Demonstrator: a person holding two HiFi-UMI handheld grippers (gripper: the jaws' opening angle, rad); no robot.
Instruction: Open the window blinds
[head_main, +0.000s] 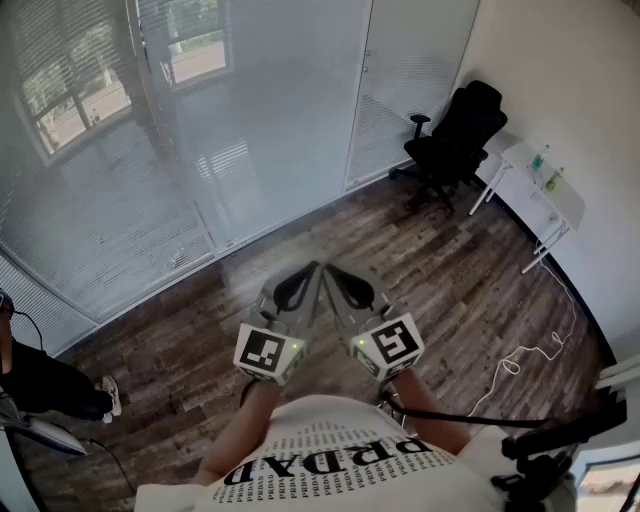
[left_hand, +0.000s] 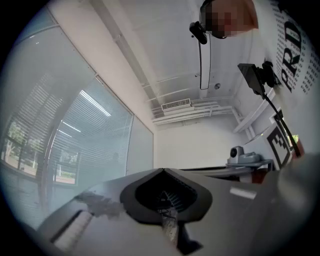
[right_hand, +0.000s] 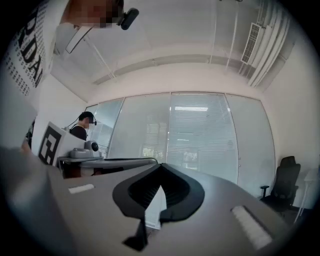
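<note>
Closed slatted window blinds (head_main: 110, 190) cover the glass wall across the wooden floor, well ahead of me. They also show as blinds (right_hand: 200, 135) straight ahead in the right gripper view, and as blinds (left_hand: 75, 145) off to the left in the left gripper view. My left gripper (head_main: 312, 270) and right gripper (head_main: 331, 270) are held close to my chest, tips nearly touching each other, far from the blinds. The left gripper (left_hand: 163, 170) has its jaws together with nothing in them. My right gripper (right_hand: 161, 165) is likewise shut and empty.
A black office chair (head_main: 455, 140) stands at the back right beside a white table (head_main: 545, 195) with bottles. A white cable (head_main: 520, 360) lies on the floor at right. A person (head_main: 40, 385) stands at the left edge. A black stand (head_main: 560, 450) is near my right side.
</note>
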